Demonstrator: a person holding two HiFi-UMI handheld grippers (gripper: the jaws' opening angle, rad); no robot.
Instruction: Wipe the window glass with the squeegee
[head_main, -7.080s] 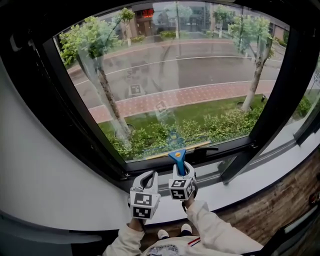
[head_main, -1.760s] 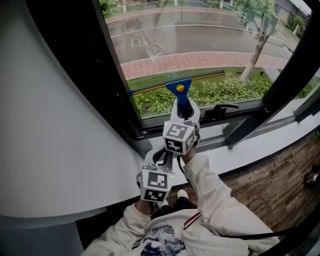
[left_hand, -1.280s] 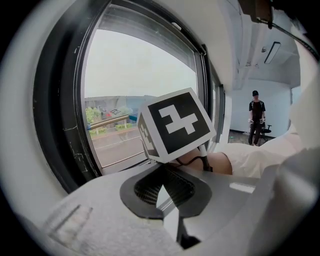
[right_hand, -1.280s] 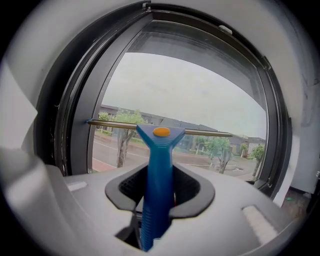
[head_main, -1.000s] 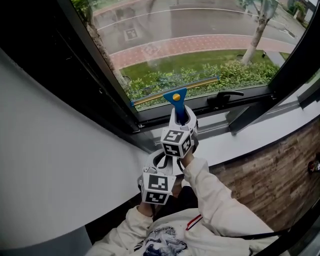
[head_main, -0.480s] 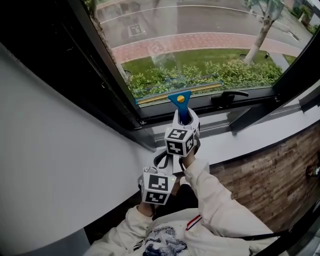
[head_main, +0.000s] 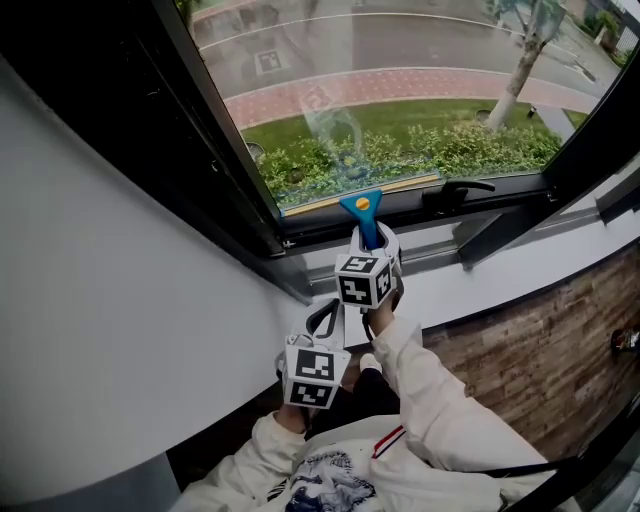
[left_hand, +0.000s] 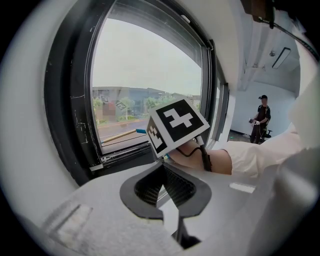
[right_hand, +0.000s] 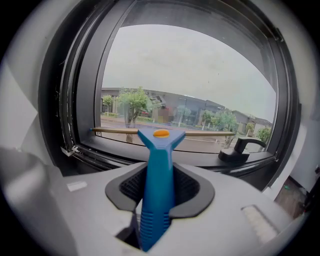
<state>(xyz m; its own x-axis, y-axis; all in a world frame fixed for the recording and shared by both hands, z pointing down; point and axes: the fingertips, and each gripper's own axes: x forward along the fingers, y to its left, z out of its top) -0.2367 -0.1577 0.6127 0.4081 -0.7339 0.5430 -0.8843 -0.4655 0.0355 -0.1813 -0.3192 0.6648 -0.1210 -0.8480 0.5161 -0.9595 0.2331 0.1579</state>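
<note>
Squeegee (head_main: 362, 212) gripped by right gripper (head_main: 372, 242), window handle (head_main: 458, 190) beside blade, left gripper (left_hand: 164, 176) closed

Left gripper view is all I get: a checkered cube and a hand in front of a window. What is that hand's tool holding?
Observer: The right tool is shut on the blue handle of a squeegee. From your angle the handle is hidden.
Operator: Is the squeegee anywhere near the window?
Observer: Yes. In the head view its blade lies along the bottom edge of the window glass, with the handle pointing back down toward the person.
</note>
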